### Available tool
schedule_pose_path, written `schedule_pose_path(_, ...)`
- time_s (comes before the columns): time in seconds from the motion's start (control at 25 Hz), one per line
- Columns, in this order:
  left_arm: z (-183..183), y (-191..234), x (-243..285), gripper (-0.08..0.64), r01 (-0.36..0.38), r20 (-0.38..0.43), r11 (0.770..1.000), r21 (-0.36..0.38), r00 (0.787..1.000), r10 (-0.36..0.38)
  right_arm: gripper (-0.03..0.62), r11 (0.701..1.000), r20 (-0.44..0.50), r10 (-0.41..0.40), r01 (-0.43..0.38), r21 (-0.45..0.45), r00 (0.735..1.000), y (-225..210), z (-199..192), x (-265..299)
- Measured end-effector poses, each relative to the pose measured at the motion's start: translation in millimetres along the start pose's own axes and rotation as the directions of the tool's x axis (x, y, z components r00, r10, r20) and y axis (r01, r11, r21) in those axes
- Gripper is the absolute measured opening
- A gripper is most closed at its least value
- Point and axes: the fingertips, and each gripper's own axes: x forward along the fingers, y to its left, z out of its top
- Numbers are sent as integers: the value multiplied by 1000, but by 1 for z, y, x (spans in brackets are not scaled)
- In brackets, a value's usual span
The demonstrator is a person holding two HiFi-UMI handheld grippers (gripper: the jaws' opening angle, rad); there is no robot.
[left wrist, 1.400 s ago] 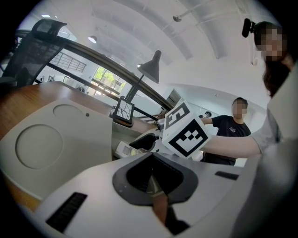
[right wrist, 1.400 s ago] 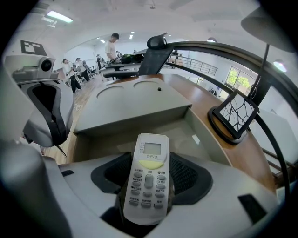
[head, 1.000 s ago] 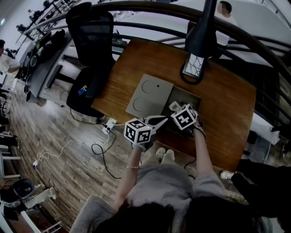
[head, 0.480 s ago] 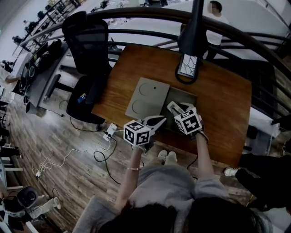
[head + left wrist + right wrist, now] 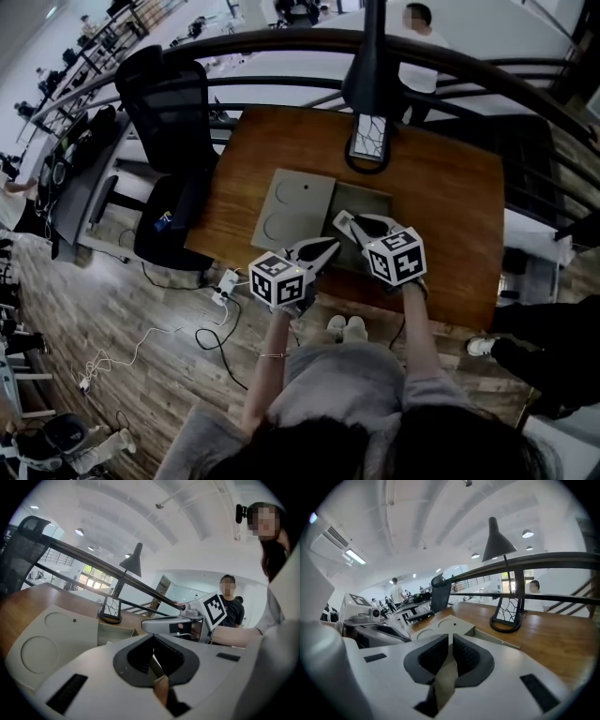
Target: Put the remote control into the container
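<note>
Beside the container lies a grey panel; lamp behind.

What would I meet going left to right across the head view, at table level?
Black office chair → flat grey panel → open container. The lamp overlaps the container, so it is left out.

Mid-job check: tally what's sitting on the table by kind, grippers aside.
Container: 1
Lid: 1
Lamp: 1
Total: 3
</note>
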Motion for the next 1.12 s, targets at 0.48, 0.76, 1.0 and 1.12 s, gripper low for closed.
schedule_pose_path(0.48,54,-43,-8,3,72,65,987,142,995,-82,35,981,199,192,-187,-45,961,29,68,-61)
schedule_pose_path(0.76,81,-69,-15,3,89,105,971,220,988,-115,29,970,254,234,-210,-120,938,38,89,-88)
schedule_pose_path(1.0,93,-78,-18,3,72,136,962,262,984,-111,29,963,303,263,-233,-132,916,41,99,-101)
schedule_pose_path(1.12,90,-78,-18,3,68,134,962,263,985,-106,29,961,308,269,-234,-147,913,42,100,-102)
